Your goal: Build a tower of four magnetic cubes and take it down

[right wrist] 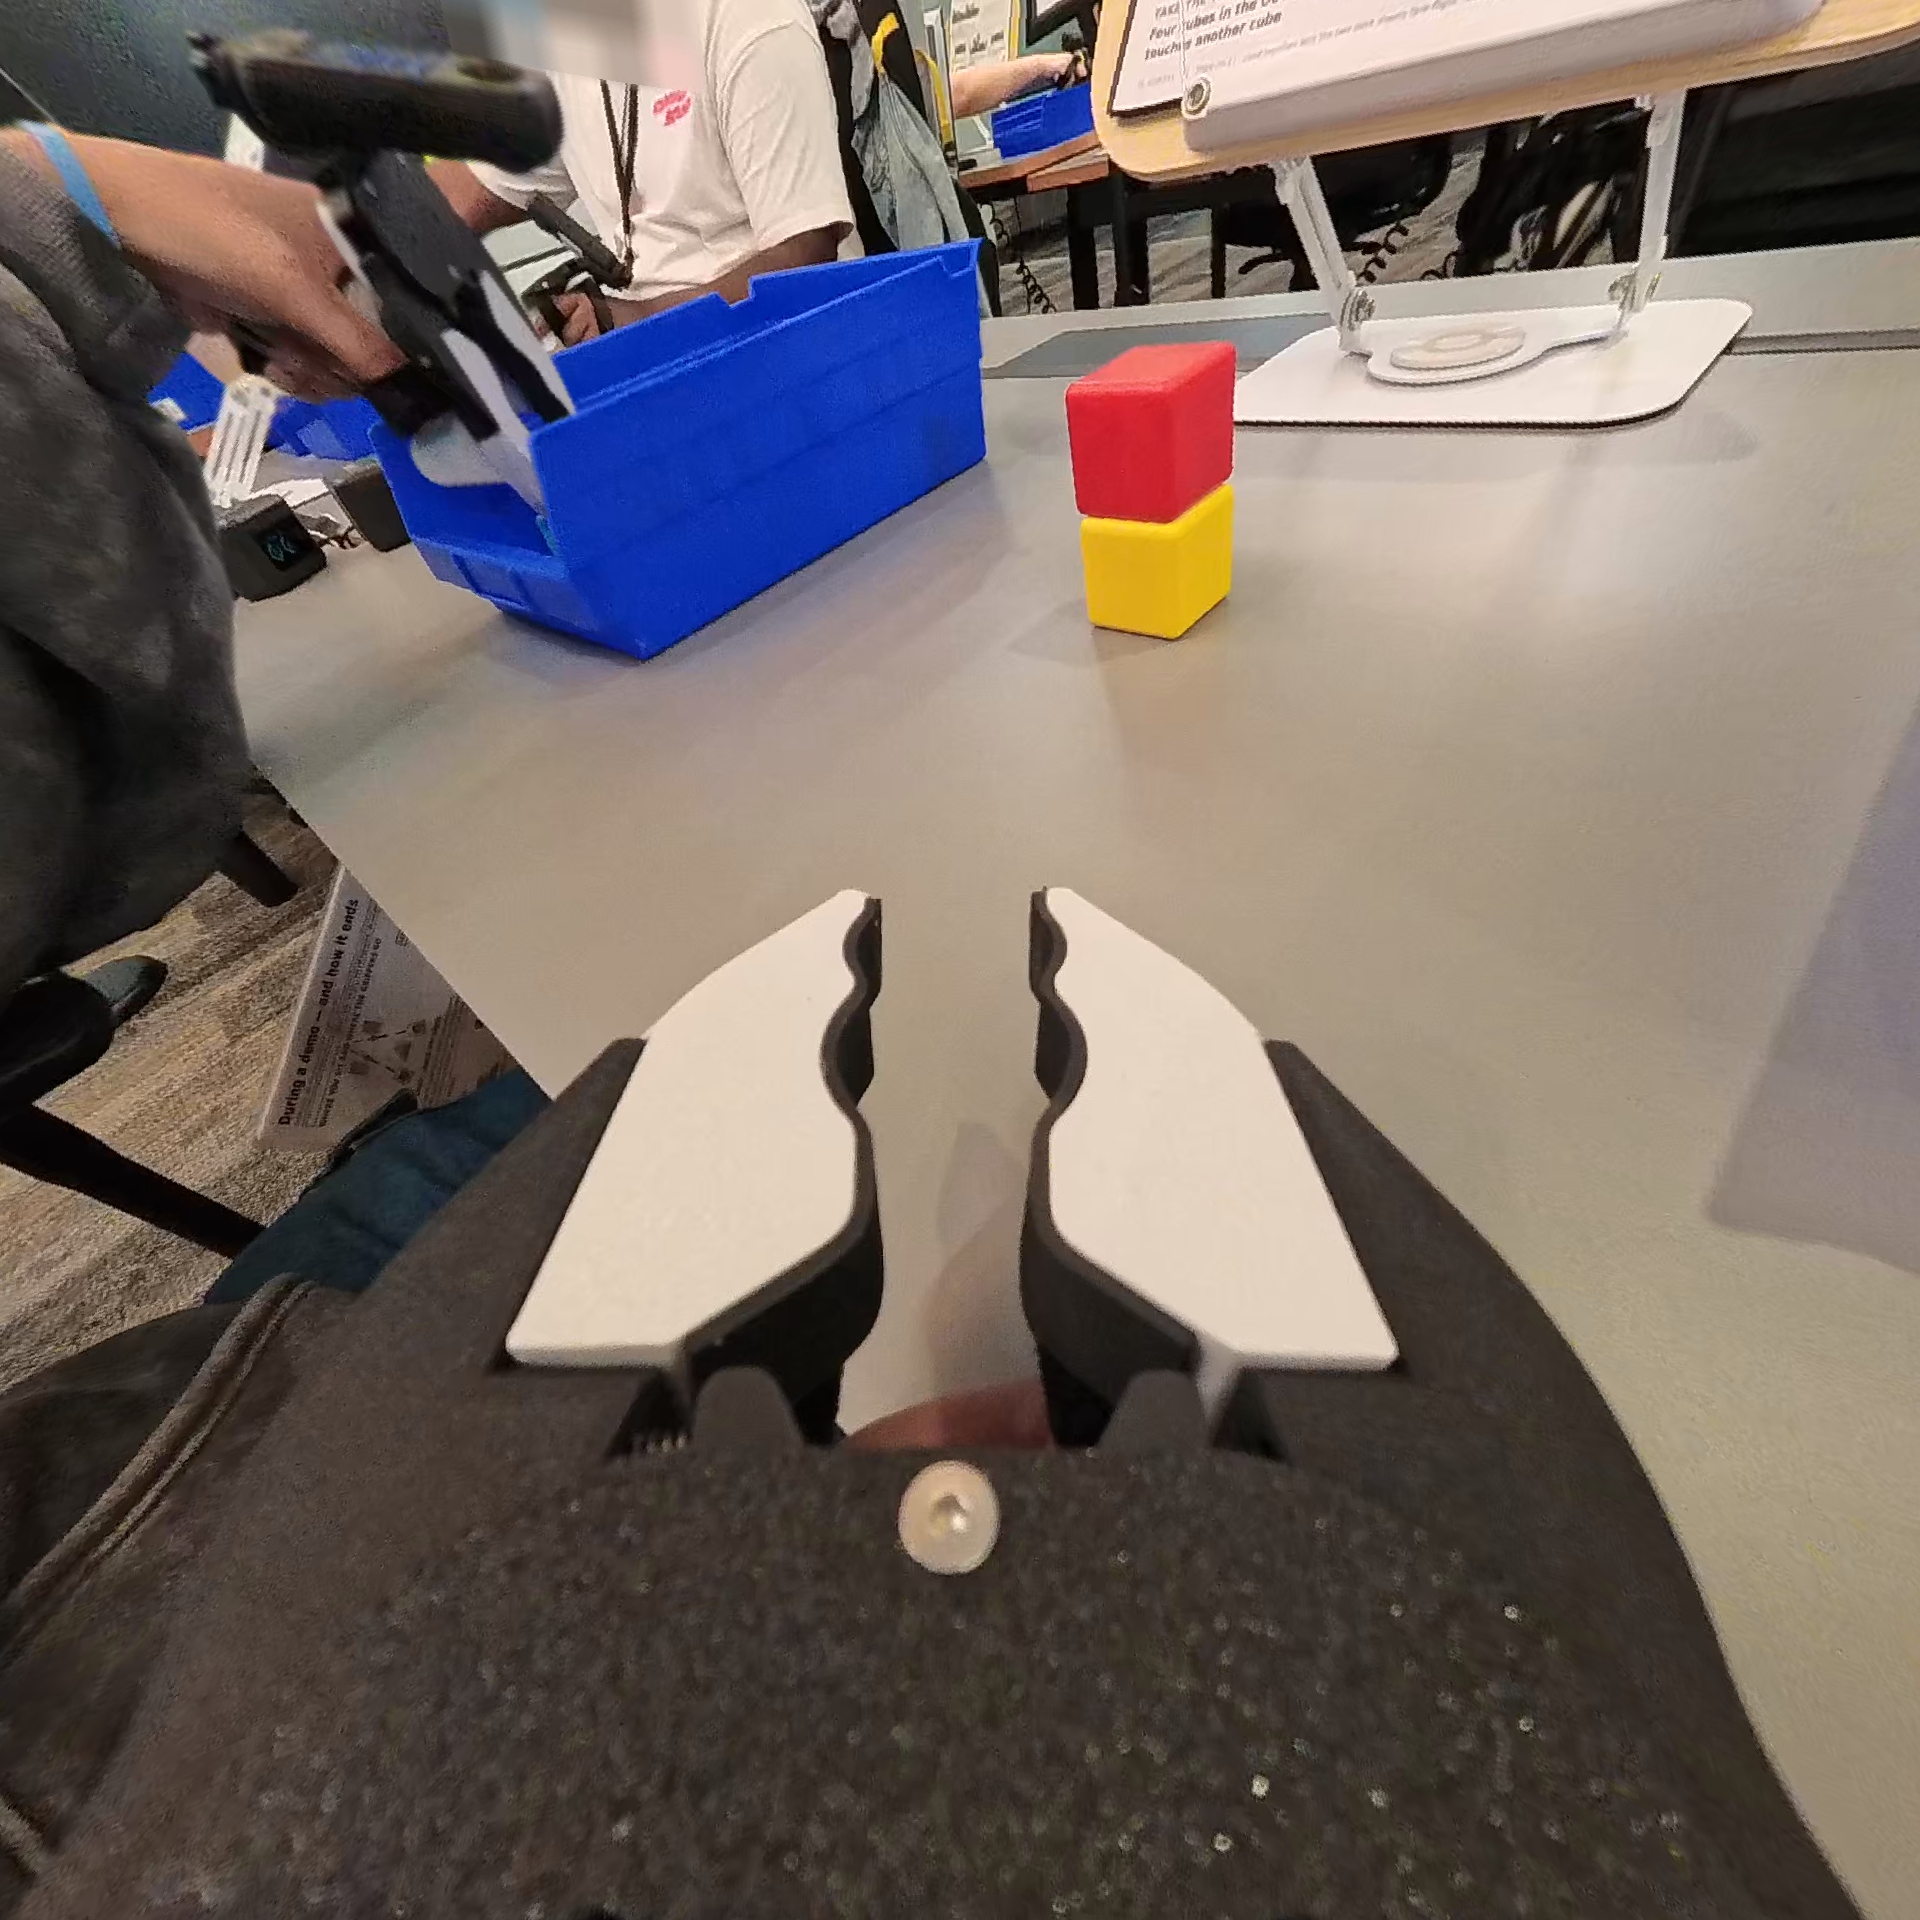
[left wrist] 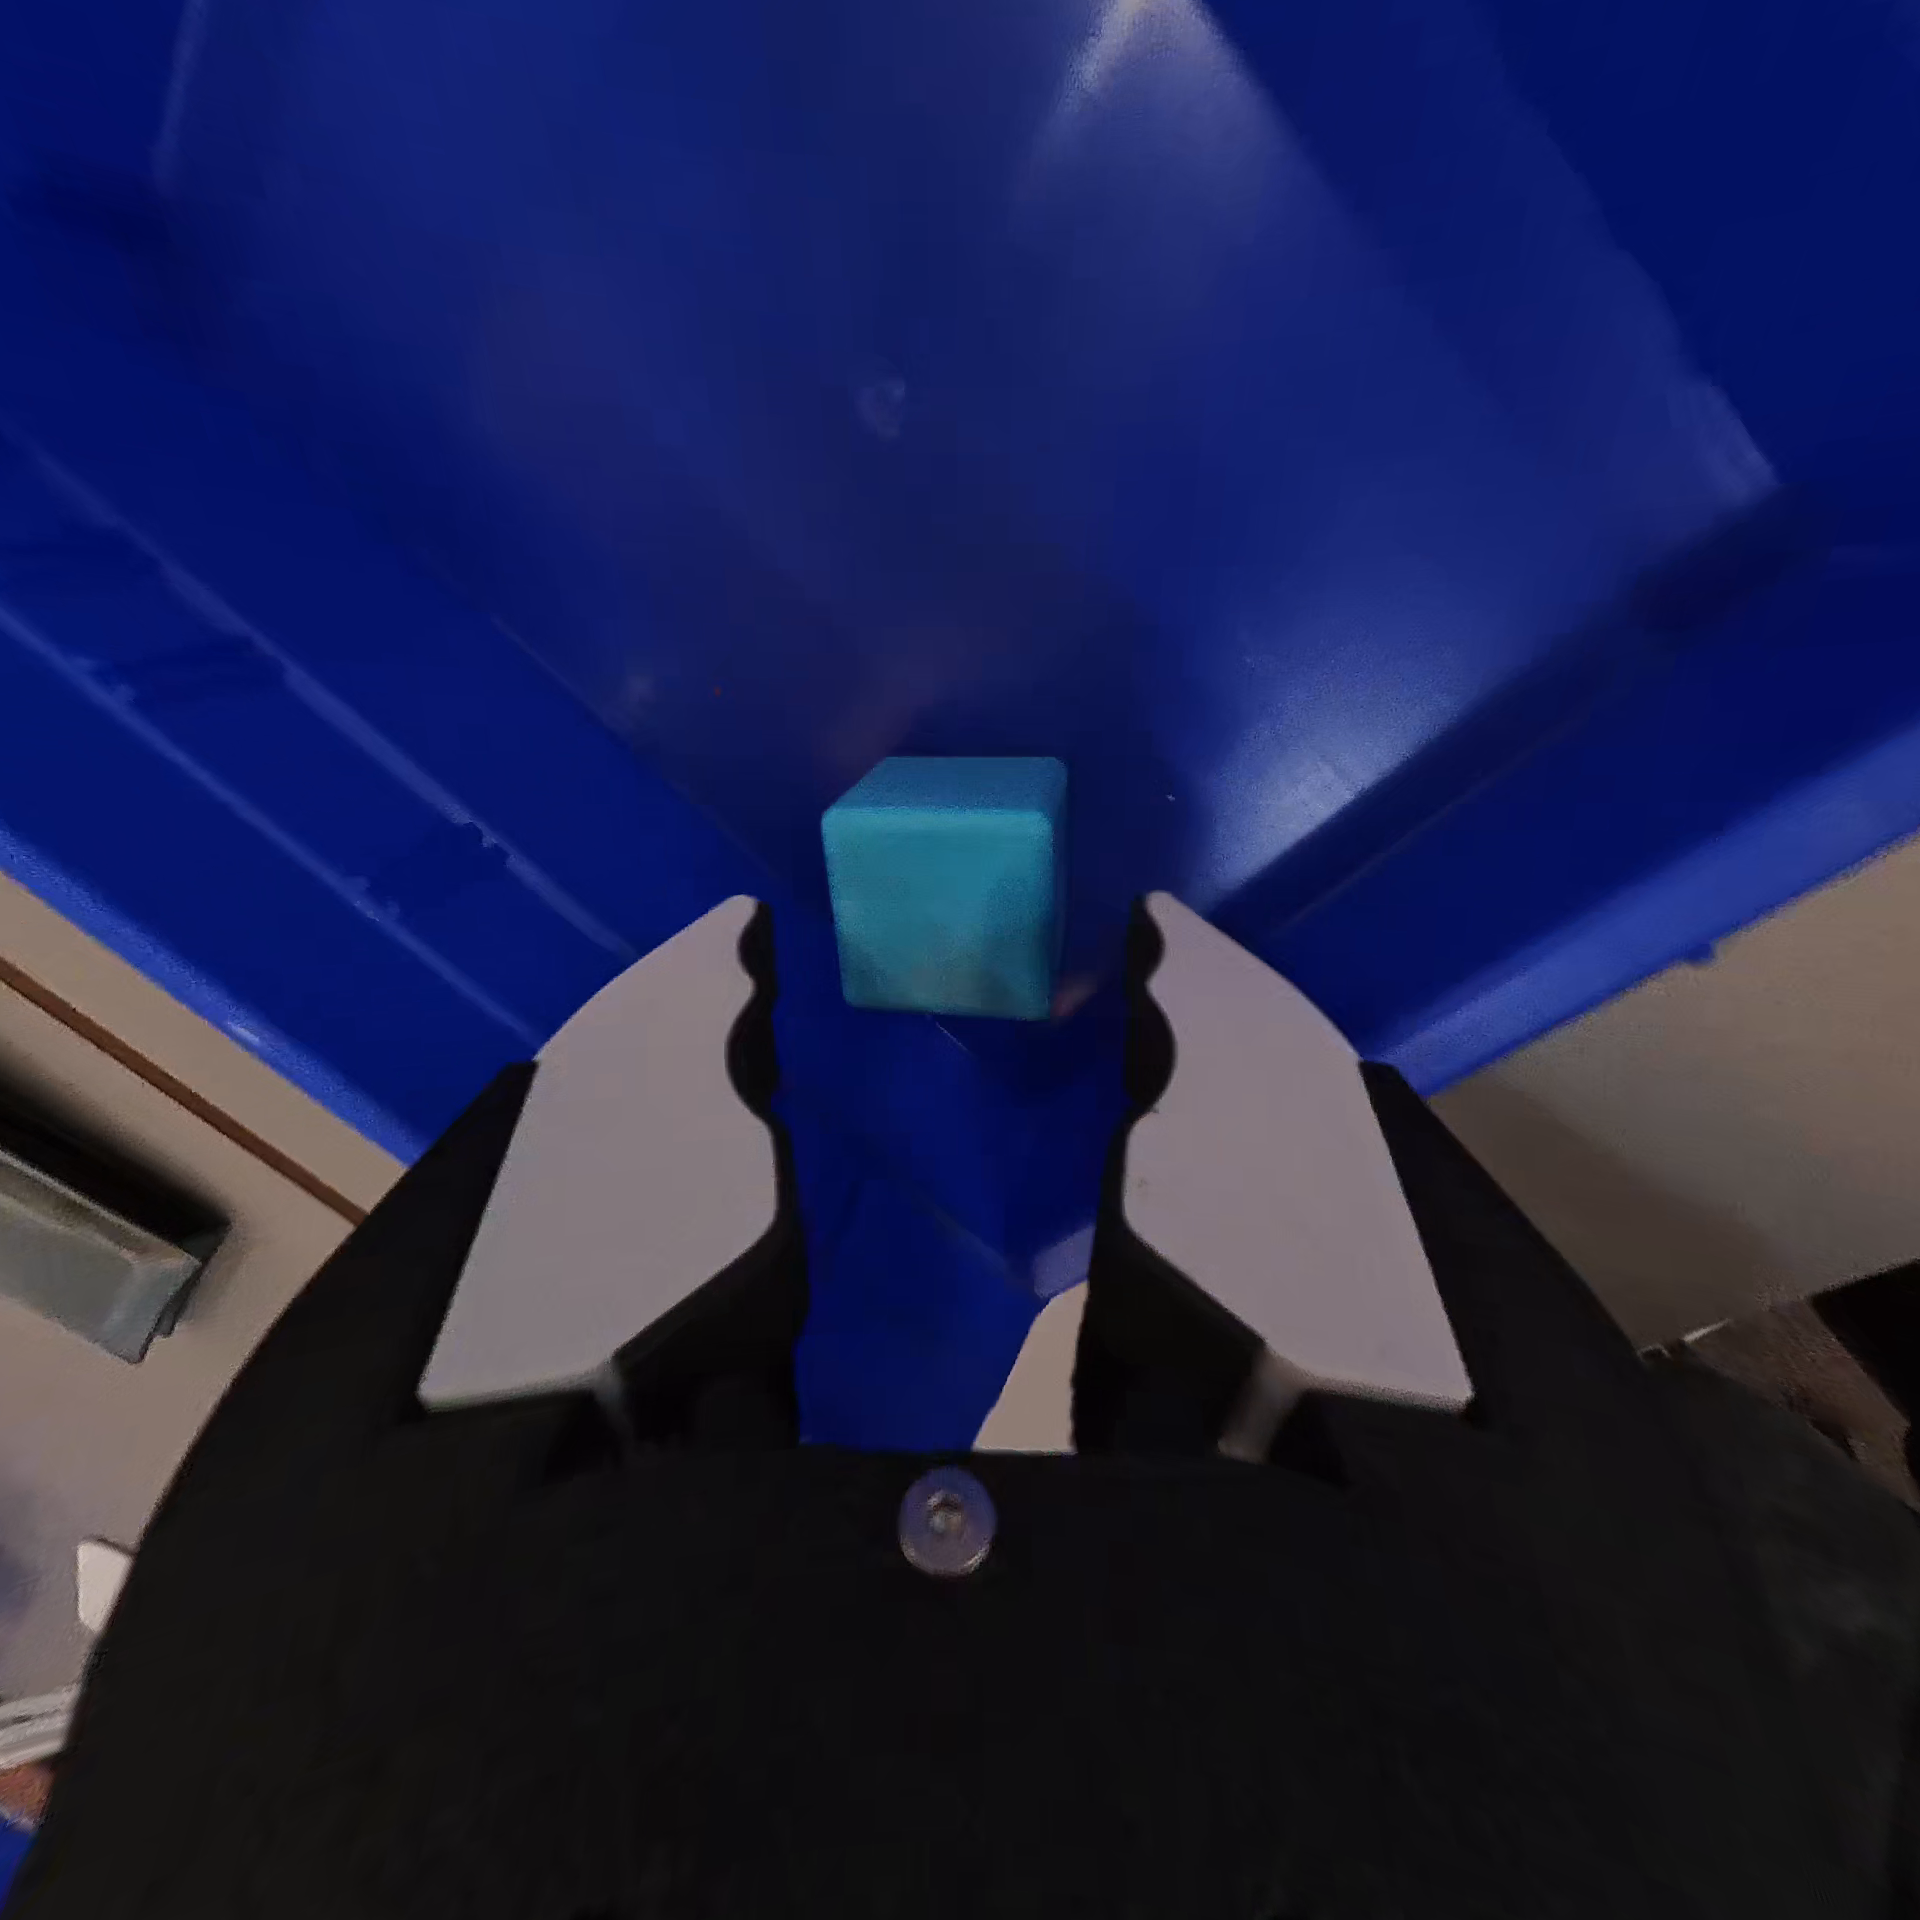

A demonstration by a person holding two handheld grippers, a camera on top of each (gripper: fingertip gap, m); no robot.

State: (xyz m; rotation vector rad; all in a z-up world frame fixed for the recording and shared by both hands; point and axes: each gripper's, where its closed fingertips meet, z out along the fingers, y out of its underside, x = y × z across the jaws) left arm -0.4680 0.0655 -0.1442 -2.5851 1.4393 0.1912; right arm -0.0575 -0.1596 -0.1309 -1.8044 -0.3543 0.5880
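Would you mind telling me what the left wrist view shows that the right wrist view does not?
Only the left wrist view shows the teal cube lying inside the bin, just ahead of the open left gripper. Only the right wrist view shows the red cube stacked on the yellow cube and the empty right gripper. Both show the blue bin.
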